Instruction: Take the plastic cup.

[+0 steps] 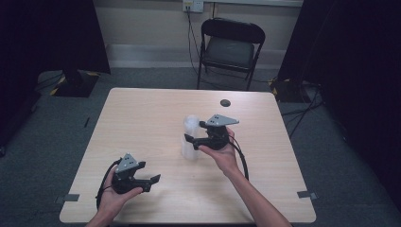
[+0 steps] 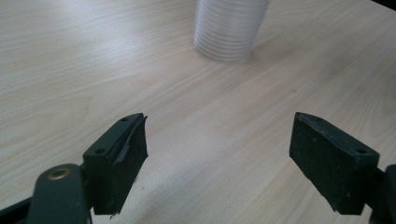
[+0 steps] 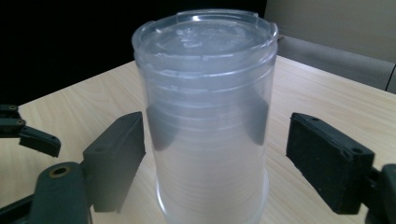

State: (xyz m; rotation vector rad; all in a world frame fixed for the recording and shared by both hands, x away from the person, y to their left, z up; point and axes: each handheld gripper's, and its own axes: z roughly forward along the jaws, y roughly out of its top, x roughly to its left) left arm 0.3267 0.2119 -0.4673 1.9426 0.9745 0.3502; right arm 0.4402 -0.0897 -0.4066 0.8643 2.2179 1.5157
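Observation:
A stack of clear plastic cups stands upside down near the middle of the wooden table. My right gripper is level with the stack, just to its right. In the right gripper view the stack stands between the jaws of the open right gripper; the left pad sits at the cup wall, and a gap remains at the right pad. My left gripper rests in a hand near the front left edge, open and empty. The left gripper view shows the open left gripper and the stack farther off.
A small dark round spot marks the table's far side. A black folding chair stands beyond the table by the wall. Dark curtains hang at both sides.

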